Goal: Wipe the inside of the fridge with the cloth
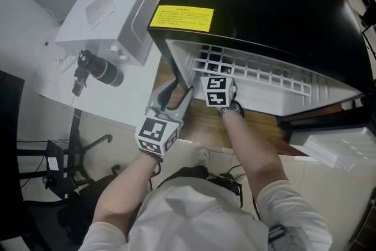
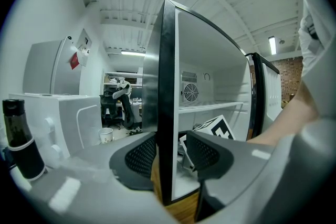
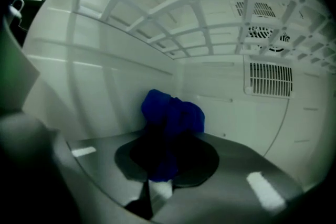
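Inside the fridge (image 1: 264,3), a grid shelf (image 3: 173,23) roofs the low open bay, with the side wall (image 3: 115,86) left and the back wall (image 3: 220,113) ahead.

We find the head view bright and evenly lit from above, with a soft sheen on the black top of the fridge (image 1: 282,3) and straight lines bowing toward the frame's corners. In the left gripper view a ceiling lamp (image 2: 272,44) burns white. A dark fisheye ring closes the corners, and the left gripper (image 2: 170,139), close to the lens, is out of focus with pale glints on its grey shell. The right gripper view is dim and greenish-grey. There the cloth (image 3: 170,118) sinks to near black in its lower folds, two glints lie on the right gripper (image 3: 167,159), and everything reads soft.
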A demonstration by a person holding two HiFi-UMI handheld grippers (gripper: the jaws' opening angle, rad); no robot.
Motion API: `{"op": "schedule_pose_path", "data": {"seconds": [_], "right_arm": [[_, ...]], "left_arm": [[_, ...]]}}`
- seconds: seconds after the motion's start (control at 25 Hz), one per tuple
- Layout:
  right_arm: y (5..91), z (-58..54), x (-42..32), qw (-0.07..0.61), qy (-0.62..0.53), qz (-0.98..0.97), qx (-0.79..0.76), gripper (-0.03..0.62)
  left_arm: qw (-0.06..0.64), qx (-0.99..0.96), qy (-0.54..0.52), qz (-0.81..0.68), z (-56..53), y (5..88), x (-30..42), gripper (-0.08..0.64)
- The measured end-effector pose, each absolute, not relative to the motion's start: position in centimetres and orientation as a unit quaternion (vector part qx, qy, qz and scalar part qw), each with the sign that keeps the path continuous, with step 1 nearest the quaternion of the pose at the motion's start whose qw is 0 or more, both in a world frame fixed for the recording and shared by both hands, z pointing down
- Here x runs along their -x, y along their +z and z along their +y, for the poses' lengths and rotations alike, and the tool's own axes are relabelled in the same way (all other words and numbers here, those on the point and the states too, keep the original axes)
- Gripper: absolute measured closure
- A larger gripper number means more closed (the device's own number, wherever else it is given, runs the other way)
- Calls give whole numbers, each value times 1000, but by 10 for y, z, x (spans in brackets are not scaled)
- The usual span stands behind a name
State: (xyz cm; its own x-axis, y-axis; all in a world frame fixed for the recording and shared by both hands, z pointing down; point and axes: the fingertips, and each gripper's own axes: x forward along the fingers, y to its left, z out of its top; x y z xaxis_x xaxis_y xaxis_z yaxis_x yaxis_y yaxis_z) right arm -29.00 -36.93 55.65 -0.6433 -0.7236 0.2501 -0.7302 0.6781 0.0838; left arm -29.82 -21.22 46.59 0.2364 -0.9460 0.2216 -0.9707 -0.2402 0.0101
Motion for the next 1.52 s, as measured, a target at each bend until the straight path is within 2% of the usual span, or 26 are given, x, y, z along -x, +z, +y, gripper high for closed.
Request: {"op": "schedule_pose_path", "data": {"seconds": [0.48, 1.52], "right_arm": [[562, -391, 277, 126, 25, -892, -433, 540], [562, -418, 184, 138, 33, -854, -501, 540]], "left_arm": [[70, -783, 86, -612, -213, 466, 298, 388], [74, -766, 76, -634, -213, 466, 300, 388]]}}
